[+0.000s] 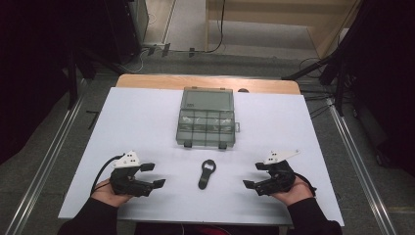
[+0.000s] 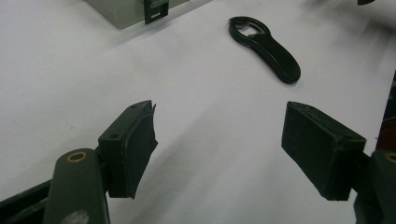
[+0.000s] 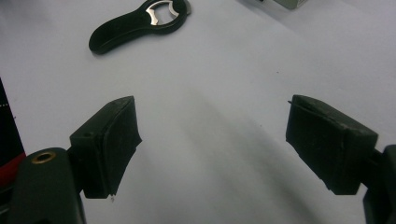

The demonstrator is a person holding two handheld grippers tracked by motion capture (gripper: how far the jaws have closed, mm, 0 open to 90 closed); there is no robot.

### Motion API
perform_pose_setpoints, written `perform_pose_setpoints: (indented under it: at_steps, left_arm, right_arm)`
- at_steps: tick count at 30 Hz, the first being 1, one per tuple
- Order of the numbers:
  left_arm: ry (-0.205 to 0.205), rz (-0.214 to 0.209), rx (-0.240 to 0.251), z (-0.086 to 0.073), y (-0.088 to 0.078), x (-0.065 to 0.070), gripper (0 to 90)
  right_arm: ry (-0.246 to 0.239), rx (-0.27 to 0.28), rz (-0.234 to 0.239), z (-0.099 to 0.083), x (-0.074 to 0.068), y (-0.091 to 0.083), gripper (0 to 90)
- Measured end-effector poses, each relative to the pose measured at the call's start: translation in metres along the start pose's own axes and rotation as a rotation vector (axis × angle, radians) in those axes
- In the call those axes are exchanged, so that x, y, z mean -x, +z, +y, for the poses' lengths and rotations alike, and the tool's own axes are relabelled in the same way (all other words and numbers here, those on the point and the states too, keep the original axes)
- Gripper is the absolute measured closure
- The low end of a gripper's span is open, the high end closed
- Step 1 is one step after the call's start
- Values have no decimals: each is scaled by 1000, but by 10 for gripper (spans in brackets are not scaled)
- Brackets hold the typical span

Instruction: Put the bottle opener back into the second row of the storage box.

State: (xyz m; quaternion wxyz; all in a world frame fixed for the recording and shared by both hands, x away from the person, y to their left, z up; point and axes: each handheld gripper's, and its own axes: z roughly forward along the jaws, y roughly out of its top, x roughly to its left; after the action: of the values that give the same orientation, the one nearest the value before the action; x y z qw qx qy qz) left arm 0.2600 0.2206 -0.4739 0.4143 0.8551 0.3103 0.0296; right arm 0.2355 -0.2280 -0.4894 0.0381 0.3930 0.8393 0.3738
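Lying flat between the spread, empty left gripper (image 1: 152,175) and right gripper (image 1: 255,175), the black plastic bottle opener with steel mouth (image 1: 206,174) looks light, rigid, slick; pinch its handle edgewise.

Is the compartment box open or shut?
Open: the compartment box has its lid folded back flat on the table, dividers exposed.

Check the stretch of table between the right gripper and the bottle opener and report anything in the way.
Nothing visible blocks it. Bare white table lies between the open right gripper and the bottle opener; the compartment box sits farther back.
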Motion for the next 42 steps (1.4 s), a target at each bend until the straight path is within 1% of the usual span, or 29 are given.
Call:
perform_pose_setpoints:
  at_steps: [4, 11, 17, 20, 28, 31, 34, 42]
  left_arm:
    - [-4, -3, -1, 0, 0, 0, 257]
    - [-4, -2, -3, 1, 1, 0, 257]
    - [-3, -5, -2, 1, 1, 0, 257]
    - [-15, -6, 5, 1, 0, -1, 257]
    - [-7, -6, 1, 2, 2, -2, 257]
    - [-8, -5, 1, 2, 2, -2, 257]
    - [-10, -5, 0, 2, 2, -2, 257]
    - [-10, -6, -4, 2, 3, -2, 257]
  right_arm:
    - [6, 0, -1, 0, 1, 0, 190]
    - [3, 7, 11, -1, 2, -1, 200]
    - [10, 6, 22, -2, 4, -1, 202]
    - [11, 11, 26, -2, 3, -1, 202]
    - [13, 3, 33, -3, 3, 2, 202]
    - [12, 10, 33, -3, 3, 1, 203]
    - [18, 8, 33, -3, 3, 1, 203]
    - [12, 0, 39, -4, 2, 3, 203]
